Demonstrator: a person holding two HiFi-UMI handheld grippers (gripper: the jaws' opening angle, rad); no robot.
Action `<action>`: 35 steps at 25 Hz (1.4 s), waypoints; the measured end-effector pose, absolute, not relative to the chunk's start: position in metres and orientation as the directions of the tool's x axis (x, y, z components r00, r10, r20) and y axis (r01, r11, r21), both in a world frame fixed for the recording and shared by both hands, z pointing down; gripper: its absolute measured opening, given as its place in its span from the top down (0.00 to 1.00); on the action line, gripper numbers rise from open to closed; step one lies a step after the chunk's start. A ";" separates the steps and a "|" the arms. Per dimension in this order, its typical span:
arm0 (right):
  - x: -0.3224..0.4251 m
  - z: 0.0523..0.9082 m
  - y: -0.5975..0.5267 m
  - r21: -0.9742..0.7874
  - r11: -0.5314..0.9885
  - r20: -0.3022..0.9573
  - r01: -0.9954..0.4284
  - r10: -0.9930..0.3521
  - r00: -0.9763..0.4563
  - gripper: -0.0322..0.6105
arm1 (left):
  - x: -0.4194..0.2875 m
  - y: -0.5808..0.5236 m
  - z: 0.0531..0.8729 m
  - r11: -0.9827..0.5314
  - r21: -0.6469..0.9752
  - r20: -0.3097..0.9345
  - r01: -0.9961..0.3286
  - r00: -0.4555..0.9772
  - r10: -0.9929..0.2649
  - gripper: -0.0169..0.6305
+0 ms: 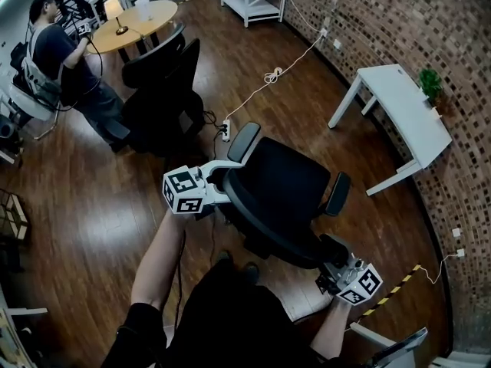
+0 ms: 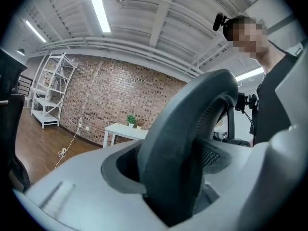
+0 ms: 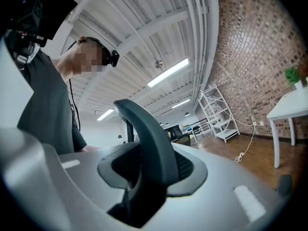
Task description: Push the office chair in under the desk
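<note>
One black office chair [image 1: 280, 194] is clamped at its backrest rim by two grippers. The left gripper [image 1: 219, 181] has its jaws set wide on the thick edge, and the right gripper [image 1: 335, 259] grips a thinner part. The chair stands well apart from the one white desk [image 1: 406, 113].

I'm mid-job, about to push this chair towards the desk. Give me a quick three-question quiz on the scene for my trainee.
1. True or false: the black mesh-backed office chair already sits under the white rectangular desk.
2. What stands between the left gripper's jaws? A) the chair's backrest rim B) an armrest C) nothing
3. What small thing stands on the desk, on the side by the brick wall?
Key: 1 false, the chair stands apart from the desk. 2 A. 3 a small green plant.
</note>
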State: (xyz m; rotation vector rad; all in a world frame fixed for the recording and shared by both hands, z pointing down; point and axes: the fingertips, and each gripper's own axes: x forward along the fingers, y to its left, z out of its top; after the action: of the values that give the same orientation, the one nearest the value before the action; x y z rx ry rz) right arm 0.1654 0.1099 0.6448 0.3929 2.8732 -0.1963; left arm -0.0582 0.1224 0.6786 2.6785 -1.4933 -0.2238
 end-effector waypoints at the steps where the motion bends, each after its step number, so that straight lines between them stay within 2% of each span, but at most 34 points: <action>1: 0.158 0.644 0.108 -0.100 0.957 -0.250 0.273 0.242 -0.938 0.73 | -0.065 0.118 0.677 -0.534 0.129 -0.096 -0.836 0.525 -0.845 0.16; 5: 0.127 0.650 0.112 -0.098 0.969 -0.247 0.226 0.197 -0.949 0.73 | -0.097 0.115 0.679 -0.577 0.121 -0.109 -0.808 0.566 -0.817 0.16; 9: 0.090 0.649 0.123 -0.071 0.991 -0.250 0.112 0.091 -0.964 0.72 | -0.133 0.117 0.670 -0.641 0.113 -0.133 -0.759 0.628 -0.767 0.16; 15: 0.050 0.540 0.095 -0.119 0.993 -0.301 -0.026 -0.061 -0.952 0.69 | -0.175 0.079 0.540 -0.727 0.098 -0.111 -0.680 0.718 -0.687 0.17; 18: 0.018 0.510 0.075 -0.144 0.985 -0.299 -0.096 -0.136 -0.945 0.69 | -0.208 0.042 0.506 -0.767 0.125 -0.105 -0.630 0.760 -0.641 0.17; 25: -0.080 0.544 0.026 -0.139 0.968 -0.282 -0.210 -0.242 -0.928 0.70 | -0.300 -0.043 0.539 -0.847 0.139 -0.136 -0.513 0.837 -0.530 0.17; 30: -0.093 0.538 0.004 -0.158 0.949 -0.281 -0.272 -0.308 -0.909 0.71 | -0.302 -0.084 0.533 -0.883 0.163 -0.109 -0.441 0.881 -0.460 0.17; 35: -0.104 0.532 -0.008 -0.153 0.923 -0.280 -0.353 -0.383 -0.880 0.71 | -0.306 -0.110 0.536 -0.876 0.204 -0.081 -0.437 0.884 -0.460 0.15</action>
State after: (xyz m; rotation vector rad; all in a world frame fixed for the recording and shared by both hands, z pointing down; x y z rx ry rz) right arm -0.1038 -0.0076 0.5318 -0.5450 2.7755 -0.1391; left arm -0.3059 -0.1105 0.5358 2.8730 -0.6898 -0.1886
